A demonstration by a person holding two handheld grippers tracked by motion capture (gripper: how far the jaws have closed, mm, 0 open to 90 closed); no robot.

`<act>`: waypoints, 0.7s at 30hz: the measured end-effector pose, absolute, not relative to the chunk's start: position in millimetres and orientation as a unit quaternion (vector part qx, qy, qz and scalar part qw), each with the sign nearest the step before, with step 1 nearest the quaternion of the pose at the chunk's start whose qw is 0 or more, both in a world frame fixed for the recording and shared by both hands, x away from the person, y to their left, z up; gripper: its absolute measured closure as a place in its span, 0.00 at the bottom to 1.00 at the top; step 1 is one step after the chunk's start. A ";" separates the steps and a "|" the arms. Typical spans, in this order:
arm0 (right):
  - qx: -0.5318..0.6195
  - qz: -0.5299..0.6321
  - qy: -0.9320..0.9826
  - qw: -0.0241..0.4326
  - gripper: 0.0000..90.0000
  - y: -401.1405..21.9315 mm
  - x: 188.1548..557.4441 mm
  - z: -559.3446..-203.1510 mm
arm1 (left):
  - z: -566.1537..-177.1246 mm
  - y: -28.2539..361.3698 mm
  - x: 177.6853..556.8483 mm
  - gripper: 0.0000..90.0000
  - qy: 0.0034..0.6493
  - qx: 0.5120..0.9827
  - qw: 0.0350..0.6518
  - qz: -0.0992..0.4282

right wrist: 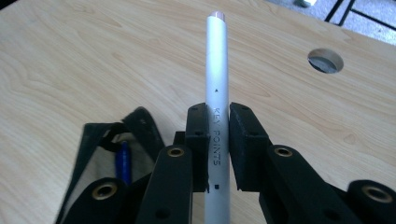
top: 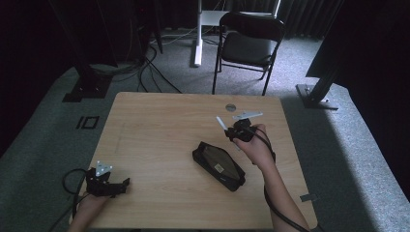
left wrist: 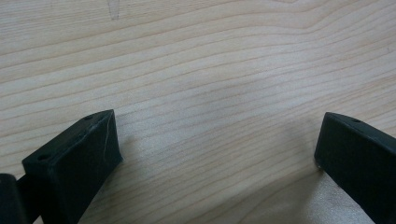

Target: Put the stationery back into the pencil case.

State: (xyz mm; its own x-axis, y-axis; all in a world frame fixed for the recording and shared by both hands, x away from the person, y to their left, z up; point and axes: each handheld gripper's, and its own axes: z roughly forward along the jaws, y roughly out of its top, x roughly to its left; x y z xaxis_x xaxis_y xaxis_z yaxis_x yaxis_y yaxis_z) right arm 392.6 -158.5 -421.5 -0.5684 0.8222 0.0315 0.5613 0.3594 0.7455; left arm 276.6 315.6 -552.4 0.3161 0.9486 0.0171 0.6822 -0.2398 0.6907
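Note:
My right gripper (top: 232, 131) is held above the table's right half, shut on a white pen (top: 221, 123). In the right gripper view the pen (right wrist: 217, 56) stands between the two pads (right wrist: 198, 126), printed "KEY POINTS", its tip pointing away. A black pencil case (top: 218, 165) lies open on the table just left of and nearer than that hand. Its opening (right wrist: 100, 154) shows a blue pen (right wrist: 123, 161) inside. My left gripper (top: 121, 185) rests low at the table's near left corner, jaws wide apart (left wrist: 217, 140) over bare wood, nothing between them.
The wooden table (top: 159, 125) has a round cable hole (top: 230, 107) near its far edge, also in the right gripper view (right wrist: 325, 60). A black folding chair (top: 249, 41) stands beyond the table. Cables trail from both grippers.

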 end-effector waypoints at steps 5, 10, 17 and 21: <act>0.415 0.378 0.809 0.174 0.87 -154.2 381.4 -417.8 | -552.3 315.7 276.6 0.00 0.539 0.755 0.297 0.224; 0.405 0.380 0.813 0.172 0.87 -149.2 372.8 -417.5 | -552.4 315.6 276.7 0.00 0.540 0.754 0.298 0.225; 0.387 0.388 0.820 0.167 0.87 -141.2 361.8 -417.7 | -552.4 315.6 276.7 0.00 0.540 0.755 0.298 0.225; 0.376 0.392 0.824 0.162 0.87 -135.6 354.2 -418.6 | -552.4 315.6 276.7 0.00 0.540 0.754 0.298 0.225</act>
State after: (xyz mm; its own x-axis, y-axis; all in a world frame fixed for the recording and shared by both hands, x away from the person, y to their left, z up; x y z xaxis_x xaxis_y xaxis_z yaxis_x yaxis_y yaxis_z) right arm 354.2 -135.6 -418.6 -0.6651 0.7462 0.0279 0.4919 0.4097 0.7682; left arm 276.7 315.6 -552.4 0.3154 0.9488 0.0171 0.6811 -0.2389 0.6922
